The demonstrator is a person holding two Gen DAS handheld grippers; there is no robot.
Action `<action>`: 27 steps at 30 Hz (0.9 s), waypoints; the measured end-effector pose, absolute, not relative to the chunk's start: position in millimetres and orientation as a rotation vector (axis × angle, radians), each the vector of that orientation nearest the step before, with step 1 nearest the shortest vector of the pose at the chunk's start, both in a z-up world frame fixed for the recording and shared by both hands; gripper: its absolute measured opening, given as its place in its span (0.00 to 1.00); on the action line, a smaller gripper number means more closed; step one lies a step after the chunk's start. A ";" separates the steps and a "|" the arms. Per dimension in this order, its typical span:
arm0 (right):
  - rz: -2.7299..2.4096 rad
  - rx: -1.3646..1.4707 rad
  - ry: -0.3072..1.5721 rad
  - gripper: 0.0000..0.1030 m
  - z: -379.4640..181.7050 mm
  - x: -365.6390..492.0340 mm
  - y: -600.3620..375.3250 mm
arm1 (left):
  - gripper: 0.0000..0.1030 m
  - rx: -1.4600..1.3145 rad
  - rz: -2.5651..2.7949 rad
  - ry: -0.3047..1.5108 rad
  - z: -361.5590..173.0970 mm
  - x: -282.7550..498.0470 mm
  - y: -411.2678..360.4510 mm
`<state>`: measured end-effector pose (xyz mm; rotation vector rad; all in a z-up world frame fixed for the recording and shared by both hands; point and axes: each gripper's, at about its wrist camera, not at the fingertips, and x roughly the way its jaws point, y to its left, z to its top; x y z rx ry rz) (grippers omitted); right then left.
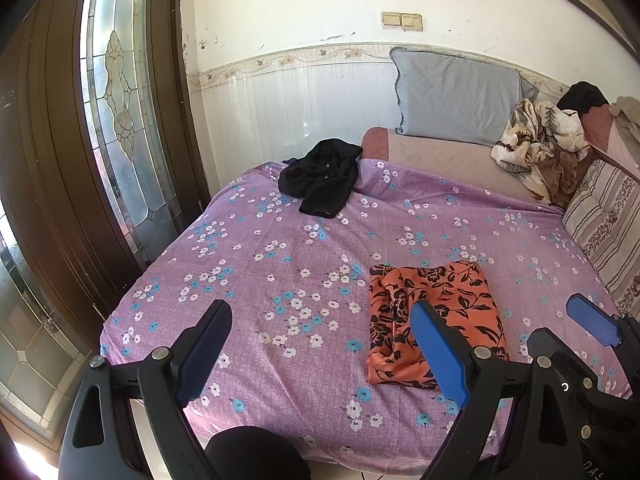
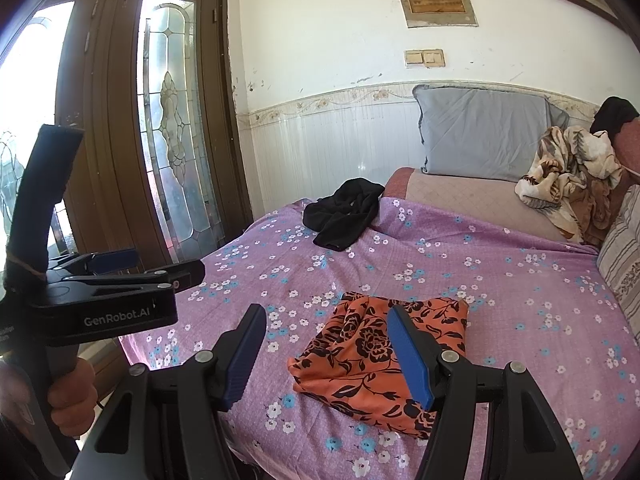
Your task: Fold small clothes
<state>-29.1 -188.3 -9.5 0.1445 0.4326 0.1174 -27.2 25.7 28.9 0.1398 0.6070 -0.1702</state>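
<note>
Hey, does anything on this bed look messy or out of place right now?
Yes. A crumpled black garment lies in a heap at the far edge of the purple flowered bedsheet, unfolded, while the orange garment with black flowers near the front is folded. A rumpled cream patterned blanket is bunched beside the grey pillow.

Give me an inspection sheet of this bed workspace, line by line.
Surface: purple flowered sheet over the bed, fairly flat.
Job's things: orange flowered cloth folded near the front; black garment crumpled at the far edge.
Clutter: grey pillow, patterned blanket, striped cushion.
Grippers: left tongs open, empty; right tongs open, empty.
Cables: nothing seen.
Surroundings: glass-panelled door, wall switches.
</note>
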 end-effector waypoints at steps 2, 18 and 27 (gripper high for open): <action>0.118 0.143 0.433 0.65 -9.3 -28.6 -188.3 | 0.88 0.139 -0.170 0.608 28.8 -27.2 25.5; 0.118 0.141 0.441 0.65 -11.3 -25.4 -188.4 | 0.88 0.133 -0.174 0.611 27.0 -24.6 27.9; 0.115 0.133 0.438 0.65 -13.4 -20.8 -191.6 | 0.88 0.124 -0.173 0.610 27.0 -19.4 26.9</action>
